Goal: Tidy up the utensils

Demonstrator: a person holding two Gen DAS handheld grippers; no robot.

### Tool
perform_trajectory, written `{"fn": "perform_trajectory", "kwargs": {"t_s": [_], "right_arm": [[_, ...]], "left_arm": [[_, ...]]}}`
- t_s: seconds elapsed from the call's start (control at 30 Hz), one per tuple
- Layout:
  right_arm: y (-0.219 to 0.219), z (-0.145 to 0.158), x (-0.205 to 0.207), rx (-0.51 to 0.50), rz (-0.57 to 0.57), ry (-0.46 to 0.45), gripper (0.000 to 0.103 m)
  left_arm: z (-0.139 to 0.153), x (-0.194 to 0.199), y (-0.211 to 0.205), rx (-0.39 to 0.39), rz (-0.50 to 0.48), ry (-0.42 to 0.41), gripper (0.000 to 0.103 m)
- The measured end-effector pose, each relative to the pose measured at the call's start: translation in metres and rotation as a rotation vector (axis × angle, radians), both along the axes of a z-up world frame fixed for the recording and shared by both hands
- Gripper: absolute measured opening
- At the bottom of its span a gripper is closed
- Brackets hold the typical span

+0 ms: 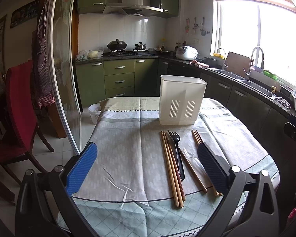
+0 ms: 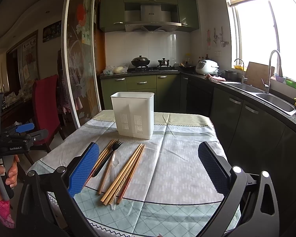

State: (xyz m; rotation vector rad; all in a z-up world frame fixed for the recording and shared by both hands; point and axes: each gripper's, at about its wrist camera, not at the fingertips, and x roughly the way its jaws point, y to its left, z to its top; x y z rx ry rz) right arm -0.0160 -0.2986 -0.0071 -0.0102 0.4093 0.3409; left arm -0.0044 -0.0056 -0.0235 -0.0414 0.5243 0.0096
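A white slotted utensil holder (image 1: 181, 100) (image 2: 133, 114) stands upright on the clothed table. In front of it lie several wooden chopsticks (image 1: 172, 169) (image 2: 126, 171), a black plastic fork (image 1: 177, 154) (image 2: 108, 158) and a clear plastic spoon (image 1: 191, 156) (image 2: 115, 162), all flat on the cloth. My left gripper (image 1: 148, 167) hovers open above the near edge, with the utensils by its right finger. Wide open too, my right gripper (image 2: 148, 169) has the utensils near its left finger. Neither holds anything.
The table (image 1: 128, 148) has a grey and green cloth. A red chair (image 1: 19, 108) and a glass sliding door (image 1: 65, 69) are to the left. Green kitchen cabinets, a stove and a sink counter (image 2: 266, 98) line the back and right. A hand (image 2: 2, 175) grips the left gripper's handle.
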Motion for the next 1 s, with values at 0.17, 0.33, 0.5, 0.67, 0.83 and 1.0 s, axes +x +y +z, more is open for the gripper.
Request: {"fn": "perform_trajectory", "kwargs": {"t_s": [0.17, 0.33, 0.5, 0.67, 0.83, 1.0], "right_arm": [[-0.0003, 0.0009, -0.0001, 0.0, 0.0, 0.002, 0.099], [-0.0008, 0.0012, -0.0002, 0.001, 0.0, 0.002, 0.099], [-0.0002, 0.0006, 0.0006, 0.001, 0.0, 0.003, 0.099], [0.0, -0.0016, 0.0002, 0.001, 0.002, 0.004, 0.099], [-0.0004, -0.0009, 0.0, 0.001, 0.002, 0.004, 0.099], [-0.0004, -0.0008, 0.0003, 0.001, 0.001, 0.004, 0.099]], "left_arm": [[0.006, 0.004, 0.0016, -0.002, 0.004, 0.002, 0.097], [0.0046, 0.0037, 0.0034, -0.006, 0.004, 0.004, 0.097], [0.0046, 0.0038, 0.0036, -0.006, 0.003, 0.005, 0.097], [0.0041, 0.0038, 0.0033, -0.006, 0.005, 0.005, 0.097], [0.0033, 0.0037, 0.0036, -0.006, 0.004, 0.006, 0.097], [0.0016, 0.0034, 0.0049, -0.007, 0.003, 0.009, 0.097]]}}
